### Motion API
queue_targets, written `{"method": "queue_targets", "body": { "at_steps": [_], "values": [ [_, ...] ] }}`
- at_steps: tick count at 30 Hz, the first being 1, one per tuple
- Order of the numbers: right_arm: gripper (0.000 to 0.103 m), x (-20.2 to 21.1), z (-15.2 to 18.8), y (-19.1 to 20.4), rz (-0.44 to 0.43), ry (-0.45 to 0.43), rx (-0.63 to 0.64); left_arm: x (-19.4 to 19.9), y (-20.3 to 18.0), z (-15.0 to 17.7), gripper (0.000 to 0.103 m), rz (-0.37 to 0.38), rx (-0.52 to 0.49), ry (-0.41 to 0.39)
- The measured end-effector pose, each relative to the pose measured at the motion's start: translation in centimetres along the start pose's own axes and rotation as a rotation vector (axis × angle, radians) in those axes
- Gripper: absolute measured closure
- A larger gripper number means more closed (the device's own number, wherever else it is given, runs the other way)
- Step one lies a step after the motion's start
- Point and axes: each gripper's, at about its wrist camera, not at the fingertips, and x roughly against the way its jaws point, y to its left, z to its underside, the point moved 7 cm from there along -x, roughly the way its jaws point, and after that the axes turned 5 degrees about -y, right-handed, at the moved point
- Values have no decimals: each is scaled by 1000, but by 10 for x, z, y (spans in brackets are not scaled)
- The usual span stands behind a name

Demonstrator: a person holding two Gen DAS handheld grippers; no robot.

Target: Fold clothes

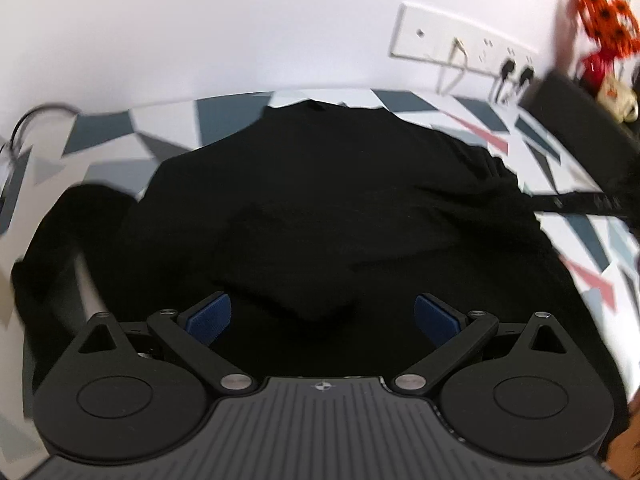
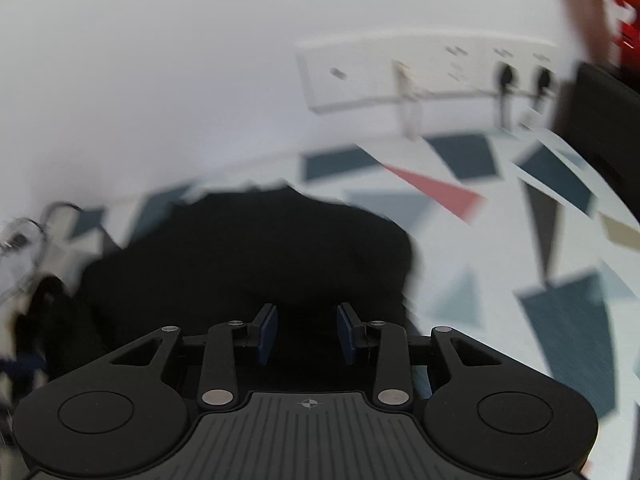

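A black garment (image 1: 320,200) lies spread over a table covered by a geometric-patterned cloth (image 1: 592,240), with a thicker folded layer near its middle. My left gripper (image 1: 323,314) hovers low over the garment's near edge. Its blue pads (image 1: 208,314) stand far apart and open, with nothing between them. In the blurred right wrist view, the same black garment (image 2: 248,256) fills the lower left. My right gripper (image 2: 307,334) is over its near right part, open to a narrower gap. I see only dark fabric behind that gap and no cloth pinched.
A white socket panel (image 1: 460,40) with plugs and cables sits on the back wall. A black box (image 1: 580,128) and an orange-red ornament (image 1: 608,16) stand at the far right. A grey tube (image 1: 86,280) wrapped in black cloth is at the left. Patterned cloth (image 2: 520,240) shows to the right.
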Motion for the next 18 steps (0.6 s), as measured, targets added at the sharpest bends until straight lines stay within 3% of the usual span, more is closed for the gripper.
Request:
{"method": "queue_targets", "body": {
  "at_steps": [3,4,7,10,11,13,14,16,17,18],
  "values": [
    [56,3,26,-8,45,16,61,-15,-9,-4,3,-38,-63,15],
    [56,2,33,-7,49,20,89,-20,-9,-4,6,-45,-59,33],
    [56,-3,38,0,54,3,148,-29,-2,-1,49,-103,-21,135],
    [52,-5,29,14,39,-45,196,-20,8,2,50,-83,61,170],
    [45,-9,27,20,32,-47,216,-16,12,4,50,-67,92,176],
    [44,-19,24,30,14,-40,256,-9,24,9,50,-36,164,194],
    [46,-24,24,33,17,-30,280,-7,30,11,50,-25,199,199],
    [62,-23,23,30,14,-31,266,-3,43,15,53,-15,260,206],
    [85,-21,22,28,12,-34,254,-1,48,16,56,-19,276,204],
    [96,-20,22,26,9,-37,242,1,52,16,57,-23,288,200]
  ]
}}
